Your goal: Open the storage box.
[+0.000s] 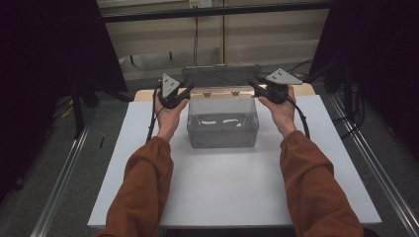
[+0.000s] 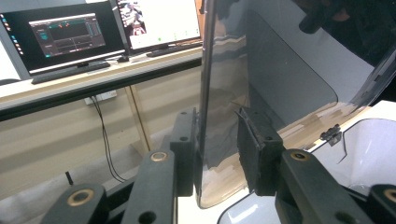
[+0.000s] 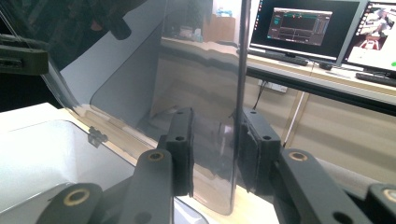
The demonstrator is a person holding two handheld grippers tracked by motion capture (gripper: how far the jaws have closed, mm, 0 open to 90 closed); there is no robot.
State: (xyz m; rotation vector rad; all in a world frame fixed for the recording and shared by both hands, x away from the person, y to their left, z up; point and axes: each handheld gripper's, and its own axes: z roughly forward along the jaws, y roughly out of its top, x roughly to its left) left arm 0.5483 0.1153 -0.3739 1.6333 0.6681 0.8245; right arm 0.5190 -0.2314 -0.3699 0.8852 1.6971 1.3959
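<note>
While the clear box (image 1: pixel 223 129) sits mid-table toward the far edge of the white board (image 1: pixel 232 187), its hinged lid (image 1: pixel 221 74) stands raised behind it. Your left gripper (image 1: pixel 185 90) straddles the lid's left edge with a slight gap at the jaws, and your right gripper (image 1: pixel 253 85) likewise brackets the right edge, not clamped tight.

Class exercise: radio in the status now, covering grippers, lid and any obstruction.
Left gripper and right gripper: fingers astride the lid's side edges, gaps visible, not clamped. Lid raised open behind clear box, hinged at rear. Nothing in the way.
</note>
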